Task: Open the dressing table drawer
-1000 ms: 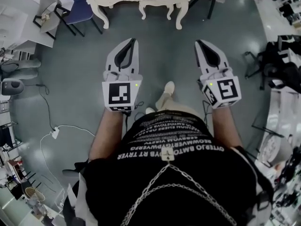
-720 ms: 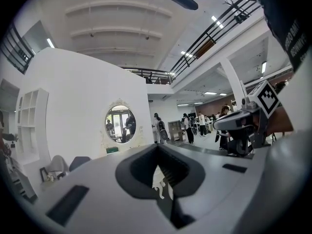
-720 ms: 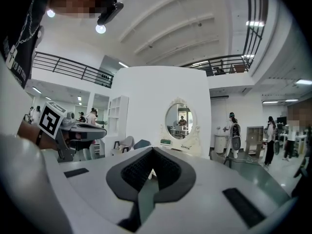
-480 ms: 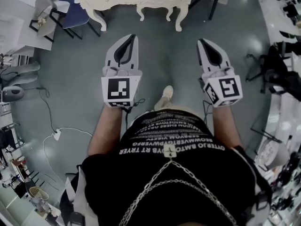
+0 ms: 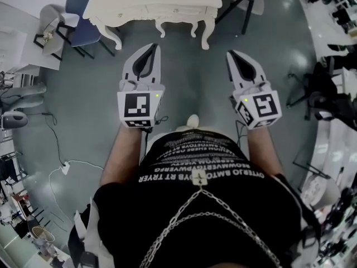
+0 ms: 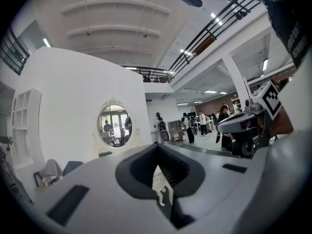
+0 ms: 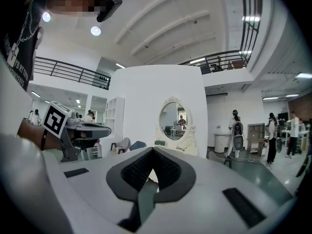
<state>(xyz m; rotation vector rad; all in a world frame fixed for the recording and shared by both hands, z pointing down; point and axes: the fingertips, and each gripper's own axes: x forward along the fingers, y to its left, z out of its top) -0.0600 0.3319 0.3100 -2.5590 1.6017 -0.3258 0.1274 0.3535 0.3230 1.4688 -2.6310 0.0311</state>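
Left gripper [image 5: 155, 46]: jaws closed tip to tip, nothing held. The left gripper view confirms this, with only a narrow slit below the meeting point [image 6: 157, 148].

Right gripper [image 5: 229, 53]: jaws likewise closed and empty, as its own view [image 7: 153, 150] also shows.

Both grippers are held level above the grey floor [image 5: 83, 94], side by side and apart, pointing toward the dressing table [image 5: 111, 4]. Neither touches it.

The dressing table is cream with curved legs and stands on the floor ahead of the person. Its drawer [image 5: 167, 10] sits in the front face, shut and flush with the front. An oval mirror [image 7: 171, 121] rises behind the tabletop.

A blue chair [image 5: 83, 10] and a grey chair [image 5: 56, 21] stand to the table's left. A white cable [image 5: 56, 127] trails across the floor on the left. One shoe [image 5: 191, 120] shows between the forearms.
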